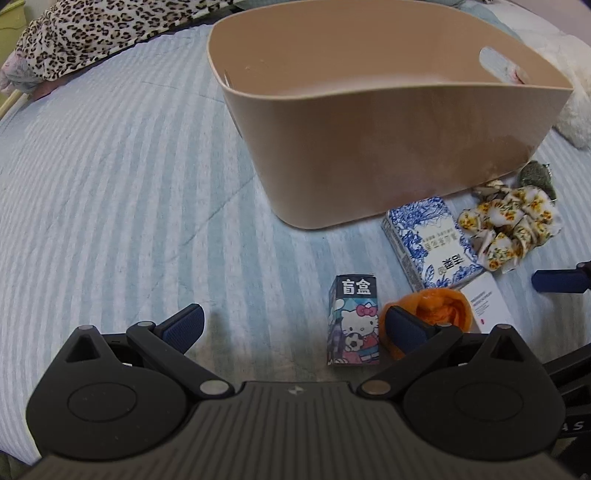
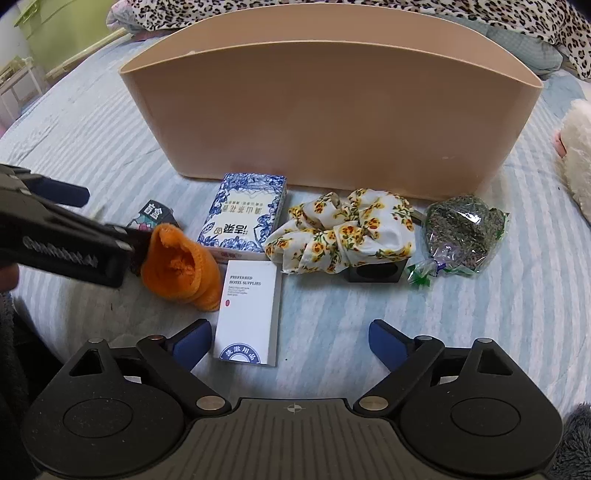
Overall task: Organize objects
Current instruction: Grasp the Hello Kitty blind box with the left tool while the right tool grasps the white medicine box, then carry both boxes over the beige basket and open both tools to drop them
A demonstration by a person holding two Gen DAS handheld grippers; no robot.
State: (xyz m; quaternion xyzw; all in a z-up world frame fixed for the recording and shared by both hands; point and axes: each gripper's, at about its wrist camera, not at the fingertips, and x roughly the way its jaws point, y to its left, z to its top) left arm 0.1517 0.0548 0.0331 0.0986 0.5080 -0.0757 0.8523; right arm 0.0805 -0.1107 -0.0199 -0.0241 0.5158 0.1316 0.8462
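Note:
A beige tub (image 1: 369, 147) stands on the striped bed; it also fills the back of the right wrist view (image 2: 332, 122). In front of it lie a Hello Kitty box (image 1: 354, 325), an orange cloth (image 1: 439, 306), a blue-and-white box (image 1: 432, 243), a floral scrunchie (image 1: 509, 229), a white hotel-supplies box (image 2: 249, 314), a small black box (image 2: 376, 271) and a bag of dried herbs (image 2: 461, 229). My left gripper (image 1: 295, 325) is open, its right finger touching the orange cloth (image 2: 181, 266). My right gripper (image 2: 290, 343) is open over the white box's near end.
A leopard-print blanket (image 1: 92, 37) lies at the back of the bed. A white plush item (image 2: 580, 155) sits to the right of the tub. Green furniture (image 2: 55, 33) stands beyond the bed's left edge.

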